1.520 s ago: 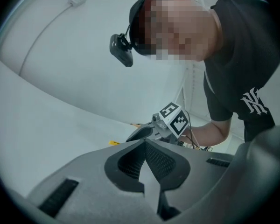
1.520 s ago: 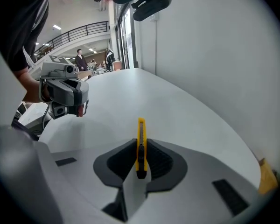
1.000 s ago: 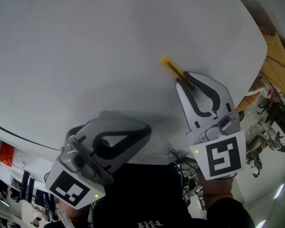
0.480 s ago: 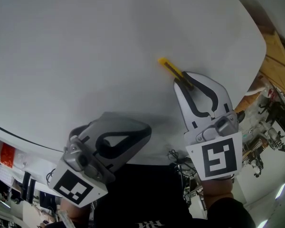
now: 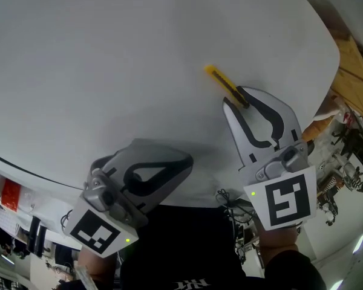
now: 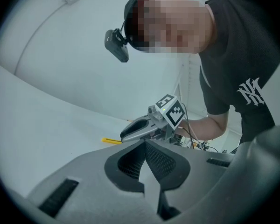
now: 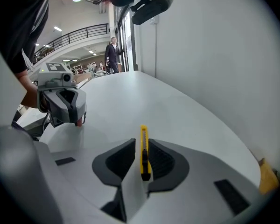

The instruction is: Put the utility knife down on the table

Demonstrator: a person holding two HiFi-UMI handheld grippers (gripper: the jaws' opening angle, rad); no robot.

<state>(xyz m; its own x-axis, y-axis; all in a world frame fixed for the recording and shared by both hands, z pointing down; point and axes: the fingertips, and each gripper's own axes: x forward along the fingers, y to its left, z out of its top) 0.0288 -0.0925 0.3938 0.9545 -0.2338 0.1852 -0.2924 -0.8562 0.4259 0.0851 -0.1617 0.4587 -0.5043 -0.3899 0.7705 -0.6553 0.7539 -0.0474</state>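
Here's the utility knife, clenched by its rear end in our right tongs, with its yellow body pointing out over the white desk. It hangs low over the surface, and we cannot tell whether it touches. To do this well, we'd say lower the knife until its whole length lies along the desk. Then part the tongs gently and draw straight back, so the pads don't drag or flip it. Our left tongs are clenched on nothing by the near edge, well apart and not needed.
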